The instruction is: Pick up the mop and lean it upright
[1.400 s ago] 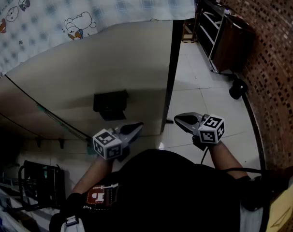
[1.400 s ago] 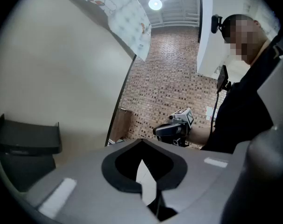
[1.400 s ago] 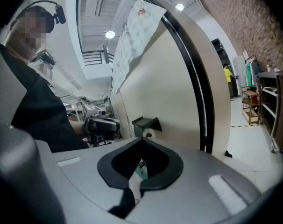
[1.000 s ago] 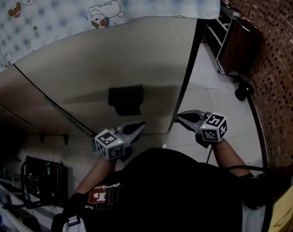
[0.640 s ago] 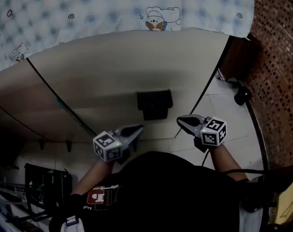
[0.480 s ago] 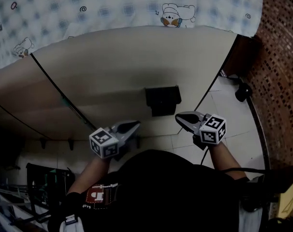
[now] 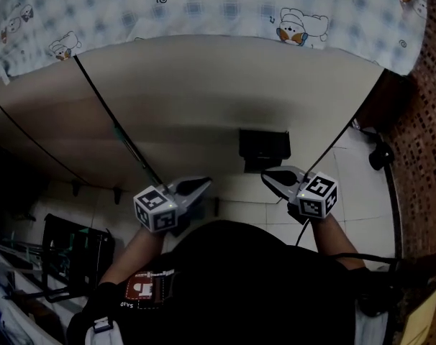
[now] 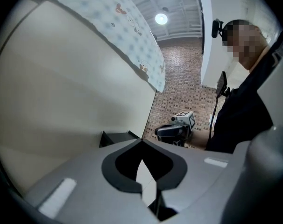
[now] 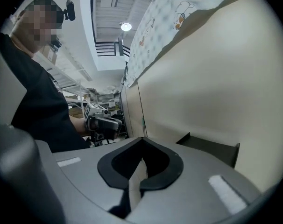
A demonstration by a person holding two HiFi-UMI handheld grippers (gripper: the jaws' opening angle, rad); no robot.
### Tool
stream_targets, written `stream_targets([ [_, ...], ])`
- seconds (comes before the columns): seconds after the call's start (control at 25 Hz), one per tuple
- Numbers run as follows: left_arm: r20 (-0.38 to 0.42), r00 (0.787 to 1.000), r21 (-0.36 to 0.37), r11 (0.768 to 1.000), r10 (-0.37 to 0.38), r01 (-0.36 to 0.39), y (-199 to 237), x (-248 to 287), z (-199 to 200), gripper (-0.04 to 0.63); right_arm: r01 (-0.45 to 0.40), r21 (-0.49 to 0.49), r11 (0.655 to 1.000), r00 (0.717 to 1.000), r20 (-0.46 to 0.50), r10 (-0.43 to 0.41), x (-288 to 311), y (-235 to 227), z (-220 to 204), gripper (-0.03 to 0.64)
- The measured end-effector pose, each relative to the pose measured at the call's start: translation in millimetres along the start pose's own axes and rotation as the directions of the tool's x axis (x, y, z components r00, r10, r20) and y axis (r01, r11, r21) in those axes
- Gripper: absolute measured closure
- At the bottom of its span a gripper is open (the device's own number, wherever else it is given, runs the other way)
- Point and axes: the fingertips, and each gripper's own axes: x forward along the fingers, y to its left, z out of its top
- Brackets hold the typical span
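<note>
No mop shows plainly in any view. A thin dark rod or seam with a green stretch (image 7: 124, 139) runs slantwise down the cream wall panel (image 7: 225, 85); I cannot tell what it is. My left gripper (image 7: 203, 183) and right gripper (image 7: 265, 175) are held side by side in front of the body, both pointing at the wall. Each is shut, tips together, with nothing between the jaws. In the left gripper view the tips (image 8: 142, 141) meet, and the right gripper (image 8: 172, 130) shows beyond them. The right gripper view shows its own tips (image 9: 142, 138) together and the left gripper (image 9: 102, 122) beside the person.
A black box (image 7: 263, 147) is fixed low on the wall between the two grippers. Bear-print cloth (image 7: 203, 6) hangs over the panel's top. A black wire rack (image 7: 70, 254) stands at lower left. A brick wall (image 7: 427, 142) and a dark floor object (image 7: 382, 154) are on the right.
The person has moved sideways along the wall: the black box and the panel's right edge have slid right in the head view. Both grippers stay shut and empty, held in front.
</note>
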Motion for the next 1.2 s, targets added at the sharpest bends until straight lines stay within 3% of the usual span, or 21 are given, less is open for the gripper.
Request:
stream_targets([
  [0.16, 0.009, 0.998, -0.013, 0.998, 0.055, -0.055, 6.7, -8.5, 1.7, 0.595, -0.048, 0.009, 0.999, 0.999, 0.004, 0.048, 11.5, -2.0, -3.3, 0.603],
  [0.32, 0.018, 0.999, -0.016, 0.999, 0.046, -0.046, 13.7, -17.2, 5.8, 0.595, -0.06, 0.01, 0.998, 0.998, -0.014, 0.06, 29.9, 0.9, -5.7, 0.603],
  [0.64, 0.023, 0.998, -0.001, 0.999, -0.054, 0.054, 73.0, -77.2, 14.7, 0.595, 0.05, -0.003, 0.999, 0.999, 0.017, -0.05, 95.5, 23.3, 22.9, 0.603],
  [0.84, -0.03, 0.992, 0.022, 0.992, -0.121, 0.121, 127.7, -146.5, 19.6, 0.595, 0.12, 0.057, 0.991, 0.99, 0.063, -0.124, 168.2, 62.7, 38.3, 0.603],
  [1.04, -0.048, 0.986, 0.021, 0.987, -0.158, 0.159, 166.0, -190.5, 31.4, 0.595, 0.161, 0.081, 0.984, 0.986, 0.033, -0.164, 218.1, 94.8, 41.1, 0.603],
  [1.2, -0.024, 0.984, 0.023, 0.984, -0.174, 0.174, 169.8, -197.5, 37.4, 0.595, 0.192, 0.071, 0.979, 0.981, 0.011, -0.193, 217.0, 103.7, 43.4, 0.603],
])
